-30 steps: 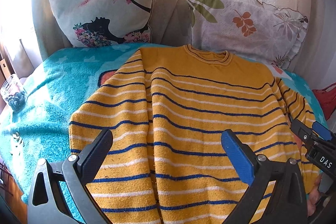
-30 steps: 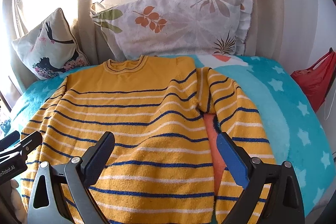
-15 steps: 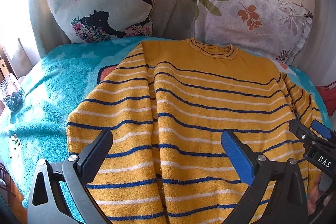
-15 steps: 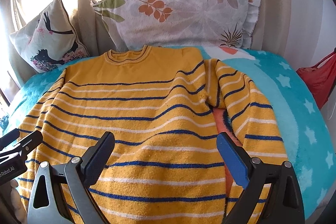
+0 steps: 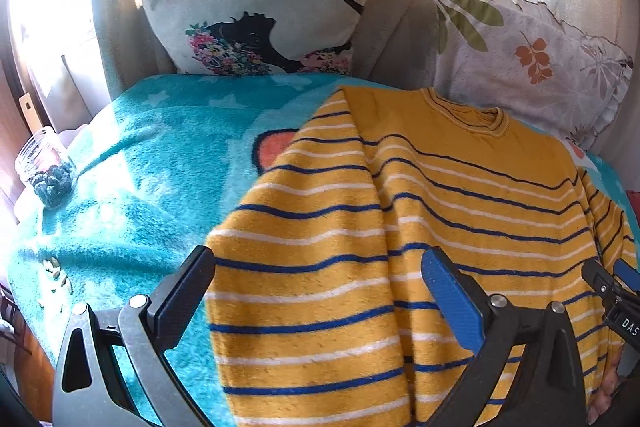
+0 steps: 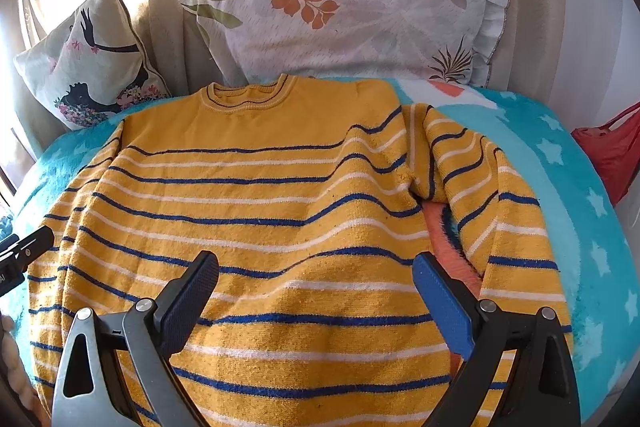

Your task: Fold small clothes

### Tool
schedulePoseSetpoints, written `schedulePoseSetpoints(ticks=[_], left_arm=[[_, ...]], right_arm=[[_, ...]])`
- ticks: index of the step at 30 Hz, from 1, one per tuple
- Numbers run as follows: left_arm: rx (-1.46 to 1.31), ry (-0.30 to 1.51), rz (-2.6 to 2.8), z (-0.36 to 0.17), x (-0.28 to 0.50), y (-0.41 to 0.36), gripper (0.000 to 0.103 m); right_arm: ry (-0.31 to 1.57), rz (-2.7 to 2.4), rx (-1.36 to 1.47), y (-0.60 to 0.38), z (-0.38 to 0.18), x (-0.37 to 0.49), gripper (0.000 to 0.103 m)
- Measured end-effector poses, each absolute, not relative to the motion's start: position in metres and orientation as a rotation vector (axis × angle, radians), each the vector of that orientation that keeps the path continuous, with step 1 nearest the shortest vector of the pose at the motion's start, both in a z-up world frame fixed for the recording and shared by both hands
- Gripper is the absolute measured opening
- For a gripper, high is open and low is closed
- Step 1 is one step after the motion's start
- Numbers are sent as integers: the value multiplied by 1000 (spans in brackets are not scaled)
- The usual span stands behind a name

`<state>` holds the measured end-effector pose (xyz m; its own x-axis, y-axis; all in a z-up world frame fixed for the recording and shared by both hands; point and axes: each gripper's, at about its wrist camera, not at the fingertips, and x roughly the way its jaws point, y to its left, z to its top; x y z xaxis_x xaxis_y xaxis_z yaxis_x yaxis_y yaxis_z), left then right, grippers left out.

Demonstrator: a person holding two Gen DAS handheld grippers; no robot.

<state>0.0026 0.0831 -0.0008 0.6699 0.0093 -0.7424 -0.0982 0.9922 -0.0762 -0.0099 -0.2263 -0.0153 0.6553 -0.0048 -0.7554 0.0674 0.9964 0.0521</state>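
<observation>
A yellow sweater [image 6: 280, 195] with blue and white stripes lies flat, neck away from me, on a turquoise star blanket [image 6: 560, 187]. Its left sleeve [image 5: 304, 227] lies along the body's left side. Its right sleeve [image 6: 492, 203] lies spread out to the right with a gap beside the body. My left gripper [image 5: 316, 291] is open and empty above the left sleeve. My right gripper [image 6: 316, 287] is open and empty above the lower middle of the body. The right gripper's tip [image 5: 612, 291] shows at the left view's right edge.
Two pillows lean against the curtain at the back: one with a black silhouette [image 5: 264, 7], one with leaves [image 6: 360, 11]. A glass jar [image 5: 48, 171] stands at the blanket's left edge. A red bag [image 6: 612, 151] sits off the right side.
The left gripper has moved left and closer, now over the left sleeve. The right gripper has moved forward over the body. Both stay open and empty; the sweater has not moved.
</observation>
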Motion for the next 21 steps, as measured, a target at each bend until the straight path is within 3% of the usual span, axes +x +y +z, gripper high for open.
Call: schedulePoseSetpoints(ticks=[8, 9, 10, 11, 12, 21], left_arm=[[-180, 923, 84, -26, 21, 142, 102], [-186, 942, 59, -28, 23, 142, 92], [-198, 964, 20, -32, 24, 140, 62], [-210, 995, -17, -36, 26, 136, 42], [-226, 1031, -50, -42, 28, 133, 6], [-167, 950, 34, -23, 25, 143, 6]], right_arm=[[862, -40, 82, -223, -18, -8, 99], [864, -37, 83, -222, -19, -7, 99], [867, -34, 80, -221, -20, -6, 99], [869, -34, 74, -219, -20, -6, 99], [868, -31, 73, -218, -20, -6, 99], [865, -52, 80, -221, -20, -7, 99]])
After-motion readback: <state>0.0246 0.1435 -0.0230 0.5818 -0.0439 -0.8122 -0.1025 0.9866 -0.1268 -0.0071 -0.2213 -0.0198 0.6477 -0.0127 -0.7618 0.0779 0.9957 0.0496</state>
